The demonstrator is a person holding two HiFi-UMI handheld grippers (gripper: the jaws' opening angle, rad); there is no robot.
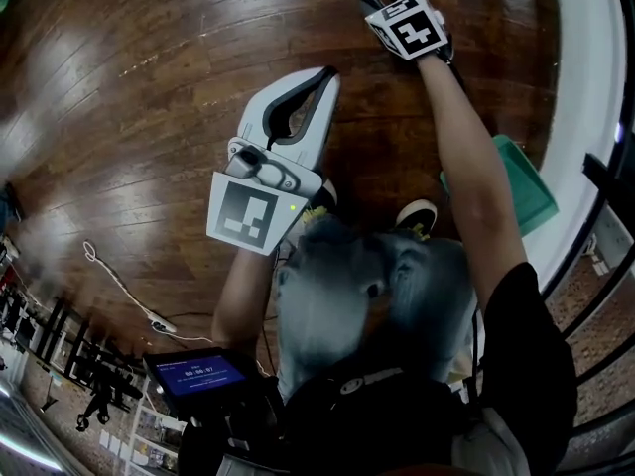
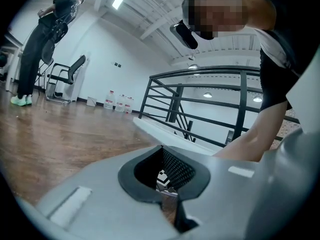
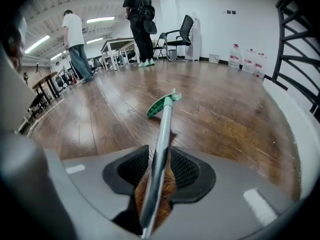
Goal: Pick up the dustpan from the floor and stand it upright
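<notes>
Two grippers are in play, and only one matters for this job. Nearest me, the left gripper (image 1: 319,79) hangs above the wooden floor (image 1: 149,117) with its jaws together and nothing between them. The dustpan (image 1: 521,181) is a long-handled one. Its green pan lies low on my right, just beside the person's shoes (image 1: 417,214) and against the white curb (image 1: 585,117). Its metal handle (image 3: 162,134) runs away from the pan. Further out along that handle sits the right gripper (image 3: 161,154), pitched downward. Its jaws stand apart with the handle threaded between the ribbed pads, which are close on both sides. I judge that they are not yet pressing. Beyond the jaws the handle ends in a green grip (image 3: 160,106), and I cannot tell whether that end touches the floor. I expect the whole thing to be light, with a stiff tube and a thin plastic pan that may swing on its hinge once lifted. The bare metal looks smooth, so it could slide or twist in the pads. I would clamp squarely across the tube here near the grip and let the pan's weight hang below as the handle comes vertical. Far behind are a black chair (image 3: 180,31), water bottles (image 3: 247,59) and two people standing (image 3: 75,39), all well apart from my work.
</notes>
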